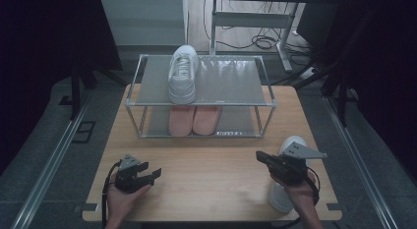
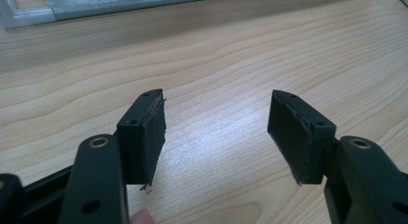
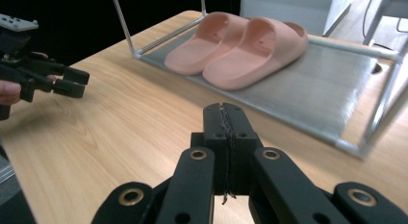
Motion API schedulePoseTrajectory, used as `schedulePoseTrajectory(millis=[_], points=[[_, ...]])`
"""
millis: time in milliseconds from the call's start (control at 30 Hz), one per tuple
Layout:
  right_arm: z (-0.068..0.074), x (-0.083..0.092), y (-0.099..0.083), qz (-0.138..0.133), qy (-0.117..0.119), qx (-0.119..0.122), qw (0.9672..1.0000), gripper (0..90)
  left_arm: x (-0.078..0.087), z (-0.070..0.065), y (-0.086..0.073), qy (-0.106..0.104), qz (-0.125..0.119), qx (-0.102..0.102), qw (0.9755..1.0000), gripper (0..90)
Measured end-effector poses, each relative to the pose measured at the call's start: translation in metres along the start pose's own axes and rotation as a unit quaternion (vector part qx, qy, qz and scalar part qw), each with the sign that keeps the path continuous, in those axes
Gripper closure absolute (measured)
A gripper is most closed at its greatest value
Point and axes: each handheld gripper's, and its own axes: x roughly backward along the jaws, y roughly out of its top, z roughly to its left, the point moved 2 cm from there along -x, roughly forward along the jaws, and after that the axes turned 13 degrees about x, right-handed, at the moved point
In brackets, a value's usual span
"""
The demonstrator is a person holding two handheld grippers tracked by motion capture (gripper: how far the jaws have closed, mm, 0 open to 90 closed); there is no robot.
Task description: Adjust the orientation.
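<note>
On the top shelf of the two-tier metal-framed rack [image 1: 265, 96], at 12 o'clock from you, one white lace-up sneaker [image 1: 183, 74] already sits toward the left end, toe pointing at you. Lower shelf holds the pair of pink foam slides [image 3: 239, 46], side by side. So I read this as roughly half done: one sneaker racked, its mate not.

That mate, the second white sneaker [image 1: 290, 145], lies on the light wooden table [image 1: 211, 185] at about 4 o'clock, near the right edge, mostly hidden under your right hand. It's not held by anything.

Your right gripper [image 1: 260, 157] is above that shoe, jaws pressed together with nothing between them, pointing toward 9 o'clock across the table. Your left gripper [image 1: 156, 174] is at 8 o'clock, low over bare wood, jaws apart and empty.

Left to do, as I judge it: open the right jaws, grab the table sneaker, lift it to the free space on the top shelf at the racked one's right, about 1 o'clock. Plenty of room there.
</note>
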Motion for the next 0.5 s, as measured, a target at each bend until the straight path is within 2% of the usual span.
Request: schedulePoseTrajectory(millis=[333, 500], points=[[0.008, 0.04, -0.038, 0.027, -0.022, -0.012, 0.9993, 89.6, -0.002, 0.0, 0.0, 0.001, 0.003, -0.001, 1.0, 38.9], [0.021, 0.045, -0.051, 0.049, -0.022, -0.004, 0.9986, 89.6, -0.001, 0.0, 0.0, 0.001, 0.003, -0.001, 1.0, 38.8]])
